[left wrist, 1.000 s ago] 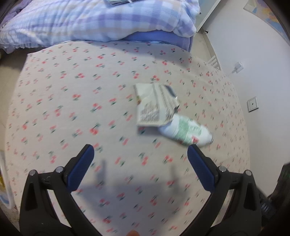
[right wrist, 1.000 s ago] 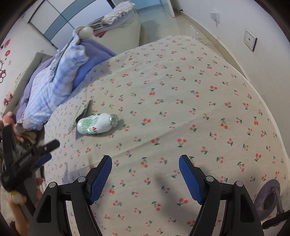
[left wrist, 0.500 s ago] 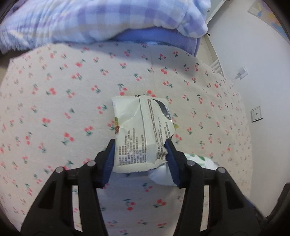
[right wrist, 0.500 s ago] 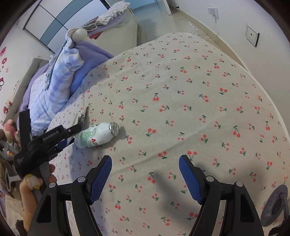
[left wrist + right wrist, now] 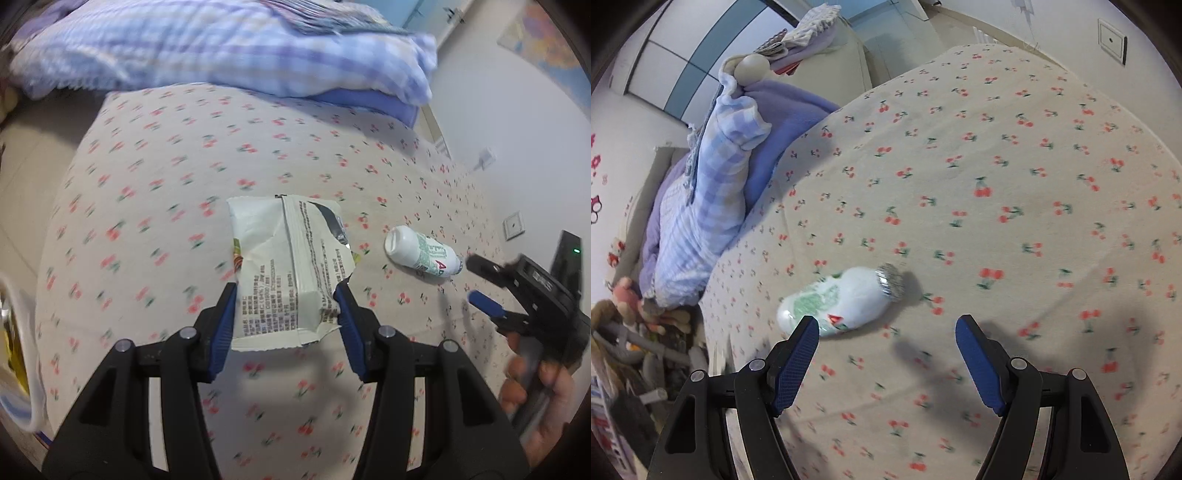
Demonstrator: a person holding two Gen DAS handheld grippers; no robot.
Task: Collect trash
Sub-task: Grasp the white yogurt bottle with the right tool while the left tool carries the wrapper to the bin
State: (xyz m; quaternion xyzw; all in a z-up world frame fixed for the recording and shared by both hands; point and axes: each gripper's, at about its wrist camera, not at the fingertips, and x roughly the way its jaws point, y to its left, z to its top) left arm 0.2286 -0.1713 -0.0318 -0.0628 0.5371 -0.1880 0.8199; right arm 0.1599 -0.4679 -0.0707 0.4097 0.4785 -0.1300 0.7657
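Observation:
A crumpled white snack wrapper (image 5: pixel 291 269) with black print hangs above the cherry-print bed sheet (image 5: pixel 155 177), and my left gripper (image 5: pixel 286 314) is shut on its lower part. To its right a small white bottle (image 5: pixel 421 253) with a green label lies on its side. In the right wrist view that bottle (image 5: pixel 846 301), foil cap to the right, lies just ahead of my left blue finger (image 5: pixel 798 354). My right gripper (image 5: pixel 886 332) stands open above the sheet with nothing between its fingers. It also shows in the left wrist view as the right gripper (image 5: pixel 480 284), held by a hand (image 5: pixel 543 402).
A blue checked quilt (image 5: pixel 221 48) over a purple blanket (image 5: pixel 369 101) lies at the head of the bed. A white wall with a switch plate (image 5: pixel 514 225) runs along the right. A white bag edge (image 5: pixel 18 369) shows at the far left. Plush toys (image 5: pixel 631 306) sit beside the bed.
My left gripper shut on the wrapper and lifted it left, away from the bottle. My right gripper has come closer to the bottle, which now lies just ahead of its left finger.

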